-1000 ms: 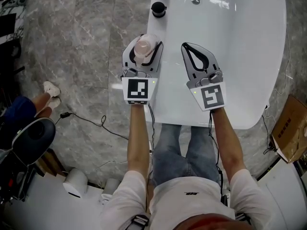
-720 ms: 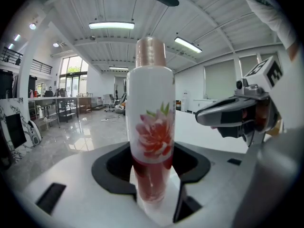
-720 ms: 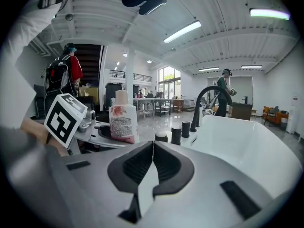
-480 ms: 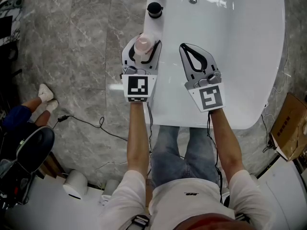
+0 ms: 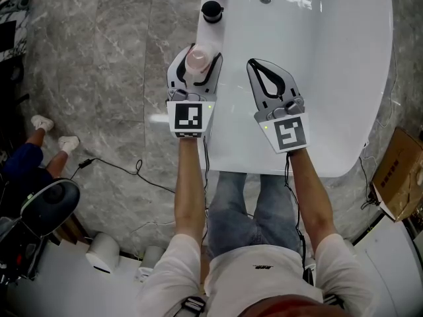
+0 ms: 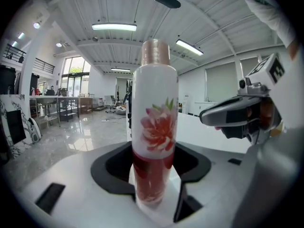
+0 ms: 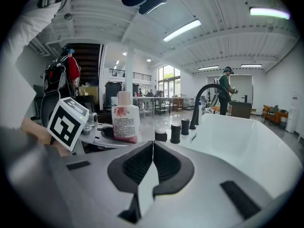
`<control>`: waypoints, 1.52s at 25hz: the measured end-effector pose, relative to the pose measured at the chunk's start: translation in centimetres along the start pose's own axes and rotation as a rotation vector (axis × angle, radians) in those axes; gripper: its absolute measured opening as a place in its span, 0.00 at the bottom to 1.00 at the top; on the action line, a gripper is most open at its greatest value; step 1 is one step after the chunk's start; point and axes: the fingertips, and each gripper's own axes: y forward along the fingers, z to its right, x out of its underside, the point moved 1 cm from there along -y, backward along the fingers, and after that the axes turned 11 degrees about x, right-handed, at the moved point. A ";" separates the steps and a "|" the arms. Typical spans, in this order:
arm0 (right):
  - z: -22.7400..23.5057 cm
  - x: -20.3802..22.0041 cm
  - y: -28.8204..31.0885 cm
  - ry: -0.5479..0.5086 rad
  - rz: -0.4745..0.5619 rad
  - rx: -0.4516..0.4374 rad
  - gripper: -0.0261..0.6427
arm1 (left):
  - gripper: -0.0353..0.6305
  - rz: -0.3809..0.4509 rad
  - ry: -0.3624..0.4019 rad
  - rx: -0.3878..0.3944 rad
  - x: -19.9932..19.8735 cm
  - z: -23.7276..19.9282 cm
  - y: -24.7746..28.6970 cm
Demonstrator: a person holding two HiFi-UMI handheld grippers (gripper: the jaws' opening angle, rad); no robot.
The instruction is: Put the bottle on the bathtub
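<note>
Obs: the white cylindrical plastic bottle [image 5: 197, 61], with a red flower print and a pale pink cap, stands upright between the jaws of the left gripper [image 5: 200, 53]. It is at the left rim of the glossy white oval bathtub [image 5: 330, 78], and its base appears to rest on the white rim surface.

Left tool: the jaws are wide and have just been opening a little further, with the bottle between them. In the left gripper view a sliver of white shows between the right-hand black pad and the bottle wall. The other pad lies close to the bottle; contact there cannot be resolved. No clamping visible.

Right gripper [image 5: 252, 63]: the jaws are closed tip to tip with nothing in them. It hangs over the tub beside the left gripper, and a strip of bare white separates the two.

Edges: the bottle is close to the rim's outer edge, and the grey marble floor [image 5: 99, 58] lies directly beyond it on the left. Further along the same rim sit squat black round tap knobs [image 5: 211, 10], apart from the bottle with bare rim between. A curved black spout [image 7: 202, 101] rises past them.

Room: the smooth white basin spreads right of the right gripper to the far rim. A thin black cable [image 5: 119, 167] trails on the floor, well apart. A brown cardboard box [image 5: 400, 177] lies past the tub's right edge
</note>
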 end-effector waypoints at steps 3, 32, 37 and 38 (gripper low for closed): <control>0.0 -0.2 0.1 0.000 0.004 -0.003 0.03 | 0.44 -0.013 -0.011 -0.012 0.3 -0.2 0.1; -2.6 -18.7 -17.2 -0.023 0.151 -0.088 0.03 | 0.09 0.151 0.005 -0.086 -19.2 11.0 -21.1; -3.7 -23.5 -22.3 -0.018 0.158 -0.111 0.03 | 0.07 0.164 0.017 -0.091 -24.1 13.9 -25.9; -3.7 -24.3 -23.5 -0.017 0.157 -0.114 0.03 | 0.07 0.165 0.019 -0.090 -24.9 14.6 -26.7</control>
